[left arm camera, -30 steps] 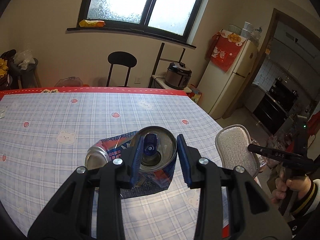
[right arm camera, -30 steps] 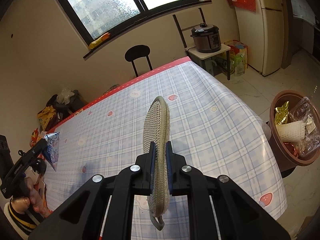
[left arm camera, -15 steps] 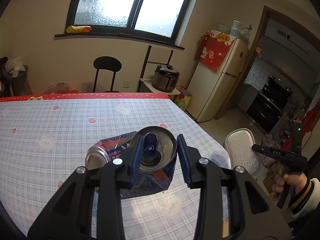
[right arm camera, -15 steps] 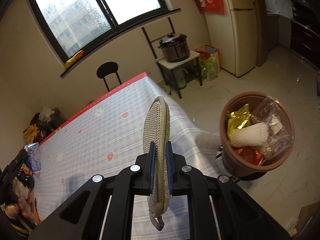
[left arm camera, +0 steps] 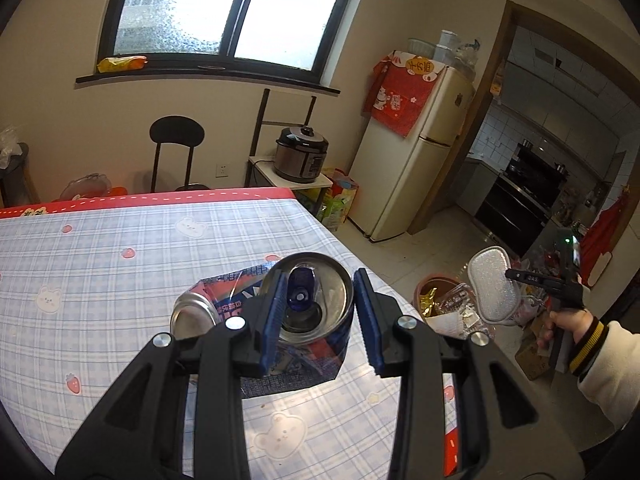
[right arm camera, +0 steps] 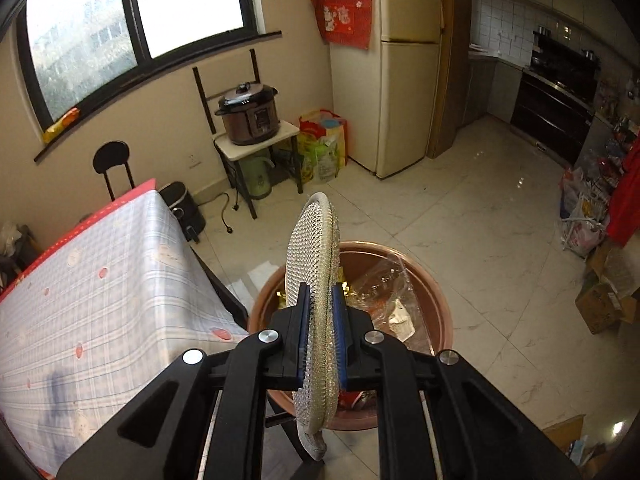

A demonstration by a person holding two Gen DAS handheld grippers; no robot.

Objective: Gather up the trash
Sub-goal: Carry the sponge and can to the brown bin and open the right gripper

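Vs 1 s back: in right wrist view, table (right arm camera: 100, 280) slid off to the left, brown trash bin (right arm camera: 436, 320) now directly under the gripper instead of off at right edge; fridge (right arm camera: 404, 80) and kitchen floor now fill the view. In left wrist view, table (left arm camera: 120, 280) edge closer, bin (left arm camera: 424, 286) newly visible past its corner, right hand (left arm camera: 568, 320) further out over it.

Right gripper (right arm camera: 320, 332): jaws opening, only a slit apart, silver mesh scrubber pad (right arm camera: 312, 280) still between the blue pads, edge-on, upright, hanging over bin; in left view the pad (left arm camera: 494, 284) sits above bin's far side.

Left gripper (left arm camera: 320, 312): partly spread, clamped on crushed drink can (left arm camera: 316, 300), top facing camera, can held above tablecloth near the corner.

Hard to tell: can's lower body hidden behind fingers (left arm camera: 276, 312); bin contents a jumble of gold wrapper, clear plastic, partly blocked by pad and gripper; pad's bottom loop cut by gripper frame.
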